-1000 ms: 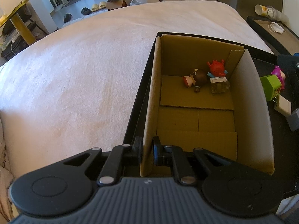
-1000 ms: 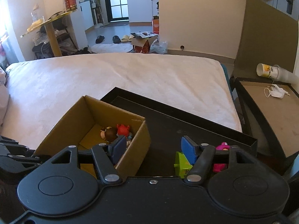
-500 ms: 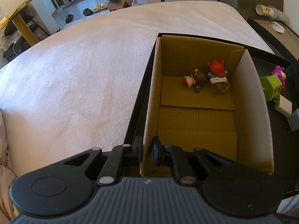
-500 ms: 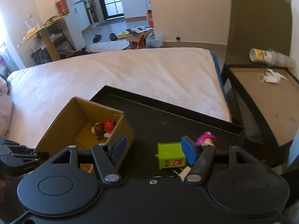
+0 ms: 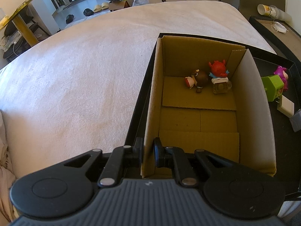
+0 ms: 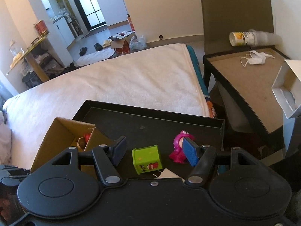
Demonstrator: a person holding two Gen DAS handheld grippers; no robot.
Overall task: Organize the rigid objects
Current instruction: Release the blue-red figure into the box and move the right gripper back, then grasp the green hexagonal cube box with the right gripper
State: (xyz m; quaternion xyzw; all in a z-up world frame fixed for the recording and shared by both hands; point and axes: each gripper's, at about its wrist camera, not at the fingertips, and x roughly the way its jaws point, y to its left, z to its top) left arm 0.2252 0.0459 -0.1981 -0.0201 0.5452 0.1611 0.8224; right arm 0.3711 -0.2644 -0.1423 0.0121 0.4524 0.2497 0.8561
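Observation:
My left gripper [image 5: 147, 148] is shut on the near left wall of an open cardboard box [image 5: 252, 101] that stands in a black tray [image 5: 140, 98]. In the box's far corner lie a brown figurine [image 5: 199, 77] and a red figurine [image 5: 218, 69]. My right gripper [image 6: 155, 150] is open above the tray [image 6: 143, 116], with a green cube [image 6: 147, 159] between its fingers and a pink figurine [image 6: 178, 146] just beyond the right finger [image 6: 190, 151]. The cube [image 5: 273, 86] and pink figurine [image 5: 282, 73] also show right of the box. The box also shows in the right wrist view [image 6: 47, 143].
The tray rests on a white bed [image 5: 75, 71]. A white card [image 5: 286, 106] lies by the cube. A dark side table [image 6: 250, 86] at right holds a cup stack [image 6: 250, 37], a face mask [image 6: 255, 59] and a white open box [image 6: 287, 92].
My right gripper has swung to the right and down, from over the box's edge to over the green cube and pink figurine. My left gripper has kept its hold on the box wall.

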